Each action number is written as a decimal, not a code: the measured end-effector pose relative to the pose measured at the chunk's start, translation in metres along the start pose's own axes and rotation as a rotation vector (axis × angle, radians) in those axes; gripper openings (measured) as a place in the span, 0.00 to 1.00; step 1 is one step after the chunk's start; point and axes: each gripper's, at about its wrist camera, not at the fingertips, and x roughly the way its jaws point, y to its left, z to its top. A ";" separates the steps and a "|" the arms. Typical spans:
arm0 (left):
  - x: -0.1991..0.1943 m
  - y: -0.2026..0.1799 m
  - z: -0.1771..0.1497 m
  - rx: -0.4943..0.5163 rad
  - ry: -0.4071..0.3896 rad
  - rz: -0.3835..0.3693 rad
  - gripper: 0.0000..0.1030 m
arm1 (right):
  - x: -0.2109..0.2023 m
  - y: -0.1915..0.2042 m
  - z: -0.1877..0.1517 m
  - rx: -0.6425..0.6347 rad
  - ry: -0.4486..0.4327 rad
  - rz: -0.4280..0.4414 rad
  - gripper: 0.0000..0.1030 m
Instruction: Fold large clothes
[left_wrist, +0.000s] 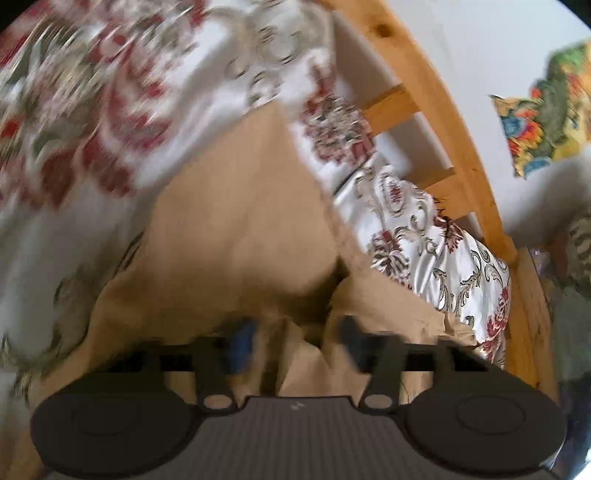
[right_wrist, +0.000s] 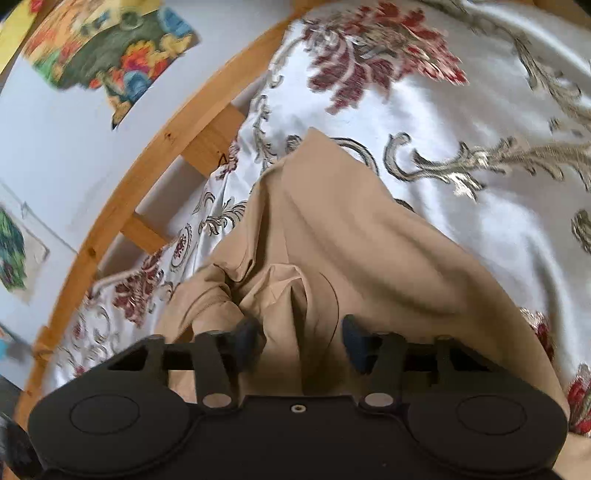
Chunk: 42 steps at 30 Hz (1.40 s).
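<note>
Fingers (right_wrist: 246, 334) of both grippers straddle tan garment (right_wrist: 332, 229)

Wooden-framed bed (right_wrist: 155, 147), floral satin bedspread (right_wrist: 461, 229), tan garment (right_wrist: 332, 240) on it

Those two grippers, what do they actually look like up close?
Both are matte black plastic. Each body has two round discs at its sides, and two black arms on silver pivot pins end in dark blue fingertips. The left gripper has a ribbed grey centre panel; the right gripper has a smooth black one.
</note>
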 end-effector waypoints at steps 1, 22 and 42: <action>-0.001 -0.008 0.001 0.042 -0.017 0.007 0.05 | -0.002 0.004 -0.002 -0.036 -0.023 0.003 0.21; -0.026 -0.045 -0.036 0.462 -0.167 0.158 0.10 | -0.019 0.026 -0.037 -0.508 -0.201 -0.181 0.36; 0.036 -0.092 -0.078 0.700 -0.148 0.418 0.83 | 0.037 0.076 -0.077 -0.970 -0.146 -0.269 0.99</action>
